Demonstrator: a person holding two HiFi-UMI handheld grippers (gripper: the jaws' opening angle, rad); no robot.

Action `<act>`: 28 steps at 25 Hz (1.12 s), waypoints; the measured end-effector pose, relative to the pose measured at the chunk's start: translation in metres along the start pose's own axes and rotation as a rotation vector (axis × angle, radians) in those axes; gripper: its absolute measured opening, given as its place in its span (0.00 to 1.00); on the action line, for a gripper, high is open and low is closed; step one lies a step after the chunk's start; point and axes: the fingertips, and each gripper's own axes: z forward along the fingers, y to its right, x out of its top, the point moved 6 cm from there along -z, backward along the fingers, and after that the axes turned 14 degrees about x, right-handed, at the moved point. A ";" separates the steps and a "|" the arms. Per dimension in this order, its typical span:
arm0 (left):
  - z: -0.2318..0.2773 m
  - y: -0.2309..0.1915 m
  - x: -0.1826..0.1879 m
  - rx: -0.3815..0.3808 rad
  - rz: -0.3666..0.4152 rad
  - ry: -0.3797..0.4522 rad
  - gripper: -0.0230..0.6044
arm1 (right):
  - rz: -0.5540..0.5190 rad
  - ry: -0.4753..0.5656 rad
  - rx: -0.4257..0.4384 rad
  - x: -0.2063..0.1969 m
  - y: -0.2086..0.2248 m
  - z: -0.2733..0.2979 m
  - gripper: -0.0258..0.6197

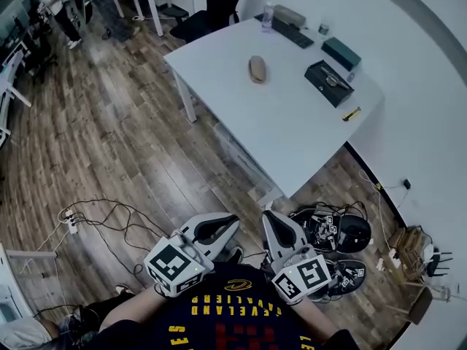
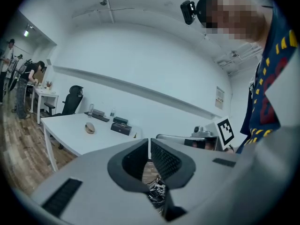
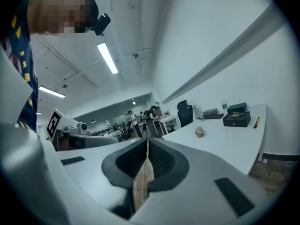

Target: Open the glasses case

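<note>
A tan oval glasses case [image 1: 257,68] lies shut near the middle of the white table [image 1: 292,130], far ahead of both grippers. It also shows small in the left gripper view as the case [image 2: 89,128], and in the right gripper view as the case [image 3: 200,131]. My left gripper [image 1: 235,219] and right gripper [image 1: 267,216] are held close to my chest, above the wooden floor and short of the table. Both are shut with nothing between their jaws, as the left gripper [image 2: 149,140] and right gripper [image 3: 147,139] show in their own views.
On the table's far side stand a black box [image 1: 329,82], a teal box [image 1: 341,52], a keyboard [image 1: 292,31] and a bottle [image 1: 267,14]. A black office chair [image 1: 219,6] sits behind the table. Cables [image 1: 102,221] and spare gear [image 1: 336,232] lie on the floor.
</note>
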 end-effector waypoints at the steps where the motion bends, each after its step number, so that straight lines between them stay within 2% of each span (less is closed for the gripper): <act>1: 0.001 -0.005 0.002 0.003 -0.003 0.000 0.08 | -0.001 -0.004 0.003 0.001 0.001 0.006 0.08; 6: 0.005 -0.035 0.014 -0.019 0.007 0.032 0.08 | -0.032 -0.017 0.013 0.008 0.004 0.041 0.08; 12: 0.016 -0.080 0.027 -0.032 -0.029 0.056 0.08 | -0.054 -0.044 -0.003 0.014 0.012 0.085 0.08; 28: 0.023 -0.173 0.032 -0.117 -0.122 0.045 0.08 | -0.045 -0.136 -0.058 0.005 0.010 0.176 0.08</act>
